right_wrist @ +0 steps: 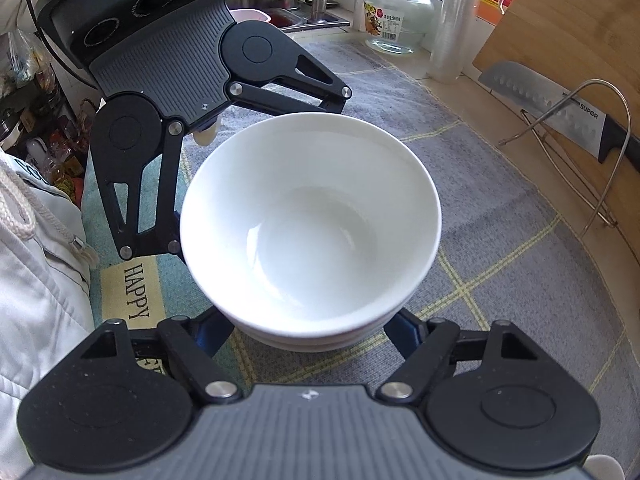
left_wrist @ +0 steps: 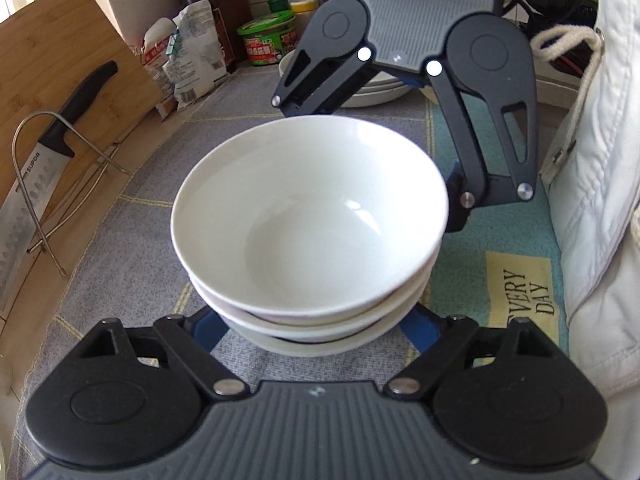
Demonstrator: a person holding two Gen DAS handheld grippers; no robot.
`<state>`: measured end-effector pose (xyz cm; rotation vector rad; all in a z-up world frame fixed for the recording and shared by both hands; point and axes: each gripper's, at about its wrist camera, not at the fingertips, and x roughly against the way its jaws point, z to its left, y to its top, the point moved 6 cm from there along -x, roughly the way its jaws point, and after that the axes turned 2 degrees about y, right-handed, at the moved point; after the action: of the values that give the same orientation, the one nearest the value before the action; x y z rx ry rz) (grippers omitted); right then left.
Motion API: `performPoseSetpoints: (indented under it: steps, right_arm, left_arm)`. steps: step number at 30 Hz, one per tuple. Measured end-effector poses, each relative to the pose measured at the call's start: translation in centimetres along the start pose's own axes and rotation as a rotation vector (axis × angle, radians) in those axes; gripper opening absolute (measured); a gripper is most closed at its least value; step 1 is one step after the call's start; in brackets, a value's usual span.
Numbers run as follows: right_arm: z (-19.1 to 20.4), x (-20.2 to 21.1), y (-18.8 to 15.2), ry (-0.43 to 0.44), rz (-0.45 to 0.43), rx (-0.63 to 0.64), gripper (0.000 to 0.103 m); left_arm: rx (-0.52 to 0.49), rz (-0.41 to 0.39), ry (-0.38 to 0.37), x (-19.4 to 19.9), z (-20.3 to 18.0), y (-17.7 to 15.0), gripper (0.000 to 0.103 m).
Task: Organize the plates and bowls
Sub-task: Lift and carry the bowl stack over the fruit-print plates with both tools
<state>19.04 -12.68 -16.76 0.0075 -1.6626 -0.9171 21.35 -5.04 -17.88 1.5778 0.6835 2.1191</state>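
A stack of three white bowls [left_wrist: 308,216] fills the middle of both wrist views [right_wrist: 312,216], above a grey checked mat [left_wrist: 132,208]. My left gripper [left_wrist: 316,334] has its blue fingers spread wide against the two sides of the lowest bowl. My right gripper [right_wrist: 310,330] holds the same stack from the opposite side in the same way. Each gripper shows across the bowls in the other's view, the right one [left_wrist: 404,92] and the left one [right_wrist: 224,136]. The fingertips are hidden under the bowls. A stack of white plates [left_wrist: 376,88] lies behind the right gripper.
A knife [left_wrist: 44,160] in a wire rack [left_wrist: 60,184] leans on a wooden cutting board [left_wrist: 52,52] at the left edge. Bags, bottles and a green tub [left_wrist: 268,40] stand at the back. A glass jar [right_wrist: 396,16] and a sink [right_wrist: 288,12] lie beyond. My white jacket [left_wrist: 600,160] is close on the right.
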Motion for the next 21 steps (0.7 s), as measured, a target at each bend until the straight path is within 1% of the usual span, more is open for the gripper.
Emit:
performPoseSetpoints:
  steps: [11, 16, 21]
  right_arm:
    - [-0.4, 1.3, -0.2, -0.016, -0.007, 0.000, 0.084]
    - [-0.5, 2.6, -0.7, -0.029, -0.005, -0.005, 0.084]
    - [-0.7, 4.4, -1.7, -0.047, 0.002, -0.018, 0.084]
  left_arm:
    - [0.002, -0.009, 0.014, 0.2, 0.3, 1.1, 0.089]
    - [-0.006, -0.017, 0.013, -0.1, 0.0, 2.3, 0.089]
    - [-0.022, -0.026, 0.005, -0.3, -0.6, 4.3, 0.089]
